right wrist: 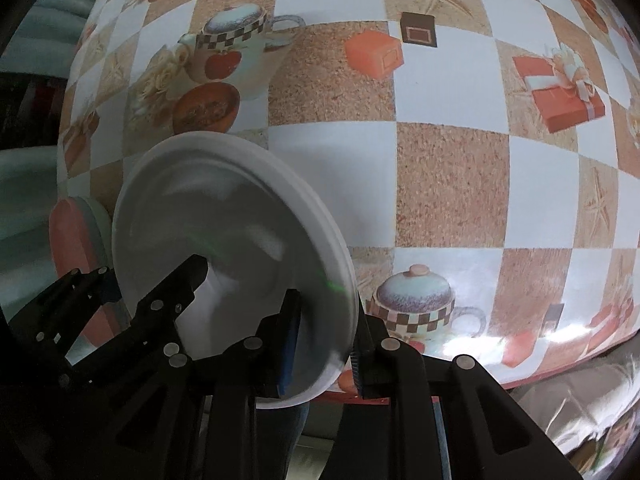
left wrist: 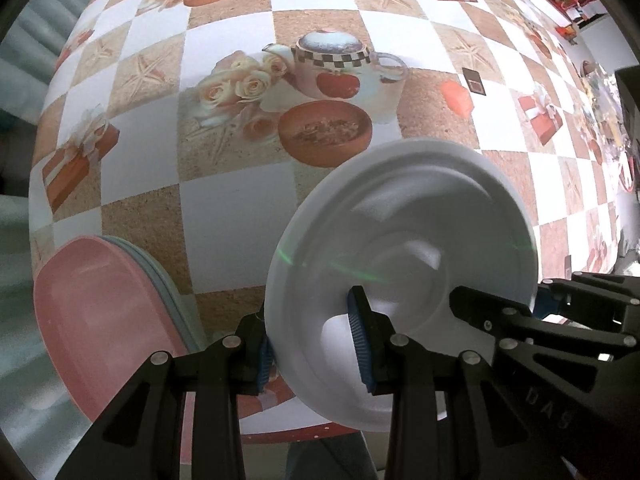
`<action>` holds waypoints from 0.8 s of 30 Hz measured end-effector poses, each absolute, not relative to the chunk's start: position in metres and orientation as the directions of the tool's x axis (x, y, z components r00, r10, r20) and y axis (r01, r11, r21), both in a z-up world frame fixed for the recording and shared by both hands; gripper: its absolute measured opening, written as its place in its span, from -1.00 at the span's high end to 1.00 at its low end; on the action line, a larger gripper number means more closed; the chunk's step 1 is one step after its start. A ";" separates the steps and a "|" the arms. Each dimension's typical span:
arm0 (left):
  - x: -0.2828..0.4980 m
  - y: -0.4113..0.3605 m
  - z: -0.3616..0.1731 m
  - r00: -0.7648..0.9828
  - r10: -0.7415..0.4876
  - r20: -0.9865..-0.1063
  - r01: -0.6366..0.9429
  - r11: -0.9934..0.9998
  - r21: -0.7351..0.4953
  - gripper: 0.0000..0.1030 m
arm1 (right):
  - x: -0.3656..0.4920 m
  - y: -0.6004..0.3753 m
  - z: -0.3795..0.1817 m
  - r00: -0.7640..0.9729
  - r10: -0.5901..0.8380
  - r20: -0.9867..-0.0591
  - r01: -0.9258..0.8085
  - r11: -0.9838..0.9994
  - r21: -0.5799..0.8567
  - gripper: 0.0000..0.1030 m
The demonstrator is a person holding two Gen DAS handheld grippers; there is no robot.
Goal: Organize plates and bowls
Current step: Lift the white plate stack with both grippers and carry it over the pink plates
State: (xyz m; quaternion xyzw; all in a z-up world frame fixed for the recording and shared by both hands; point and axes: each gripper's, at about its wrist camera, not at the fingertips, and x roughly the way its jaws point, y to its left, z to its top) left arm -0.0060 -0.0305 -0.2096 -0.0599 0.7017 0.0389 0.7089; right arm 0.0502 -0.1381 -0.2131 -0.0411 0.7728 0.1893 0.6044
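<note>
Down the left wrist view, far to the left of our left gripper (left wrist: 316,340) we've got the pink plate (left wrist: 108,320) sitting on top of a stack of pale plates (left wrist: 170,276), resting on the table; the tablecloth (left wrist: 224,20) is that checkered one with printed teapots, roses and gift boxes. Our left gripper has its 2 jaws narrowly parted and clamped on the left rim of the white plate (left wrist: 404,220); 1 blue pad (left wrist: 362,344) sits inside the dish and the other behind the rim, so the plate is pinched between them and tilted up off the table; it looks a bit motion-blurred. Just to the right of it, on the far rim, our right gripper (left wrist: 536,304) shows up gripping the same plate.

Switching to the right wrist view, the left gripper (right wrist: 116,280) is off at the left with the plate's far edge in it, the pink plate (right wrist: 70,232) peeking out behind; the white plate (right wrist: 224,216) fills the space left of and between our right gripper (right wrist: 324,352) fingers; those jaws are nearly closed, squeezing the plate's right rim. To the right of the tongs it's just tablecloth (right wrist: 448,184).
</note>
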 end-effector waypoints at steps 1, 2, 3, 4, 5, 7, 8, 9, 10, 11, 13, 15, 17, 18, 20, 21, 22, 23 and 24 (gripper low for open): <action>-0.006 -0.030 -0.210 0.012 -0.029 -1.000 -0.135 0.990 -0.030 0.29 | 0.049 -0.139 -0.214 -0.267 0.166 -0.949 -0.287 0.927 0.243 0.54; -0.007 -0.030 -0.210 0.010 -0.028 -1.000 -0.129 0.991 -0.029 0.29 | 0.048 -0.140 -0.214 -0.269 0.167 -0.949 -0.282 0.928 0.243 0.54; -0.007 -0.030 -0.210 0.007 -0.030 -1.000 -0.127 0.991 -0.030 0.29 | 0.048 -0.141 -0.214 -0.269 0.166 -0.949 -0.279 0.929 0.242 0.54; -0.006 -0.029 -0.209 0.003 -0.034 -0.999 -0.127 0.991 -0.034 0.29 | 0.047 -0.142 -0.213 -0.267 0.164 -0.949 -0.279 0.930 0.240 0.54; -0.002 -0.028 -0.209 0.001 -0.040 -0.999 -0.128 0.991 -0.039 0.29 | 0.046 -0.144 -0.213 -0.265 0.164 -0.950 -0.278 0.931 0.238 0.54; -0.005 -0.025 -0.205 0.011 -0.048 -0.999 -0.125 0.991 -0.049 0.29 | 0.045 -0.143 -0.207 -0.257 0.166 -0.952 -0.273 0.933 0.237 0.54; -0.002 -0.023 -0.202 0.016 -0.049 -0.999 -0.123 0.991 -0.051 0.29 | 0.046 -0.144 -0.204 -0.255 0.167 -0.953 -0.274 0.932 0.237 0.54; -0.003 -0.020 -0.198 0.024 -0.051 -0.998 -0.121 0.991 -0.053 0.29 | 0.046 -0.144 -0.200 -0.254 0.168 -0.953 -0.271 0.933 0.236 0.54; -0.004 -0.017 -0.192 0.030 -0.051 -0.998 -0.119 0.991 -0.054 0.29 | 0.047 -0.143 -0.196 -0.251 0.167 -0.953 -0.272 0.933 0.235 0.54; -0.005 -0.016 -0.188 0.039 -0.052 -0.998 -0.118 0.991 -0.056 0.29 | 0.048 -0.143 -0.192 -0.247 0.167 -0.954 -0.274 0.933 0.234 0.54; -0.007 -0.012 -0.180 0.052 -0.054 -0.997 -0.117 0.991 -0.060 0.29 | 0.046 -0.143 -0.184 -0.238 0.168 -0.956 -0.274 0.933 0.233 0.54; -0.009 -0.008 -0.171 0.069 -0.054 -0.996 -0.118 0.991 -0.062 0.29 | 0.045 -0.141 -0.174 -0.228 0.173 -0.958 -0.275 0.933 0.234 0.54; -0.013 -0.004 -0.162 0.087 -0.054 -0.995 -0.119 0.991 -0.064 0.29 | 0.050 -0.141 -0.167 -0.219 0.176 -0.960 -0.282 0.930 0.235 0.54; -0.015 0.001 -0.157 0.098 -0.053 -0.994 -0.122 0.990 -0.064 0.29 | 0.050 -0.139 -0.163 -0.215 0.177 -0.960 -0.285 0.929 0.235 0.54; -0.024 0.007 -0.147 0.113 -0.051 -0.992 -0.129 0.989 -0.066 0.29 | 0.047 -0.135 -0.155 -0.204 0.181 -0.962 -0.296 0.925 0.237 0.54; -0.026 0.012 -0.142 0.123 -0.049 -0.991 -0.135 0.989 -0.065 0.29 | 0.040 -0.127 -0.149 -0.198 0.183 -0.963 -0.300 0.924 0.237 0.54; -0.028 0.017 -0.137 0.133 -0.046 -0.990 -0.141 0.988 -0.064 0.29 | 0.039 -0.123 -0.144 -0.190 0.186 -0.964 -0.308 0.921 0.238 0.54; -0.031 0.021 -0.131 0.145 -0.039 -0.989 -0.144 0.988 -0.060 0.29 | 0.039 -0.122 -0.141 -0.185 0.189 -0.964 -0.313 0.919 0.240 0.54; -0.035 0.024 -0.126 0.158 -0.030 -0.987 -0.147 0.988 -0.054 0.29 | 0.039 -0.117 -0.136 -0.180 0.192 -0.965 -0.319 0.916 0.242 0.54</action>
